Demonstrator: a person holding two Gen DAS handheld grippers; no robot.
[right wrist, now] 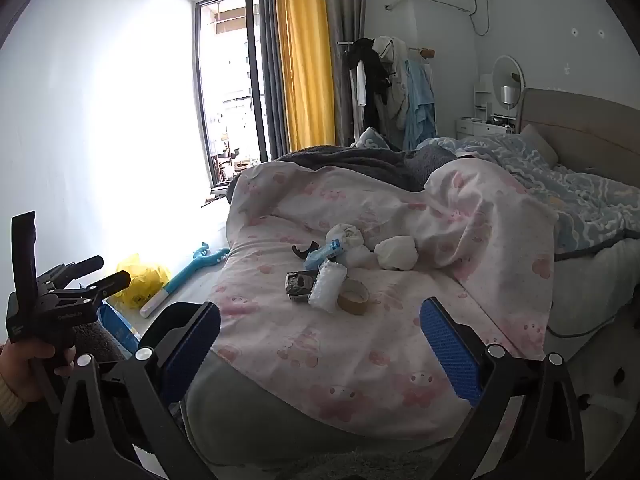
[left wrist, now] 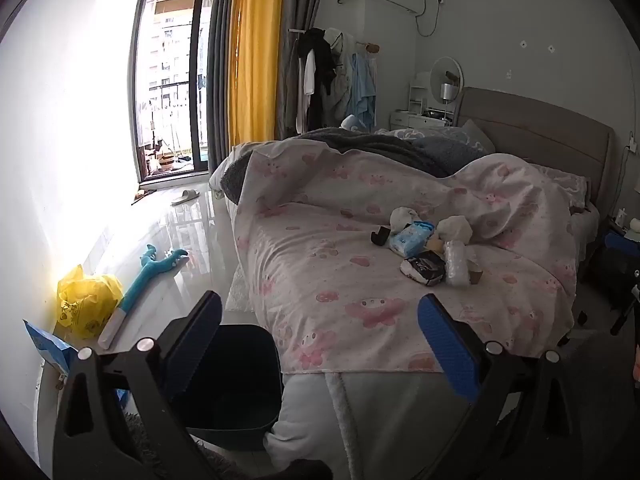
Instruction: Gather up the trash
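Trash pile: I see a small cluster of litter lying on the pink patterned blanket (left wrist: 320,264) toward the far right of the bed, well apart from both of my grippers.
Bed: large, covered by that blanket, with a dark grey throw (left wrist: 360,144) bunched at its far side and a beige headboard (left wrist: 540,132) at far right.
Bin: a dark bin (left wrist: 240,380) stands on the floor at the near left corner of the bed, just beside the mattress, its mouth showing nothing I can make out.
Left gripper: my left gripper (left wrist: 320,344) hangs over the near edge of the bed with its blue pads spread wide and nothing between them; from the right wrist view I see it (right wrist: 60,304) at the left, held in a hand (right wrist: 28,364).
Right gripper: my right gripper (right wrist: 320,344) also hangs over the near bed edge, jaws spread wide, gripping nothing.
Yellow bag: a crumpled yellow bag (left wrist: 86,300) sits on the floor by the left wall.
Blue toy: a long blue toy (left wrist: 148,276) lies on the floor just right of the bag.
Pile, piece by piece: two white crumpled wads (right wrist: 396,252), a blue tissue pack (left wrist: 412,236), a clear plastic wrapper (right wrist: 328,284), a black-and-white packet (left wrist: 424,270), a tape roll (right wrist: 354,296) and a small black clip-like piece (left wrist: 380,236), all touching or nearly so.
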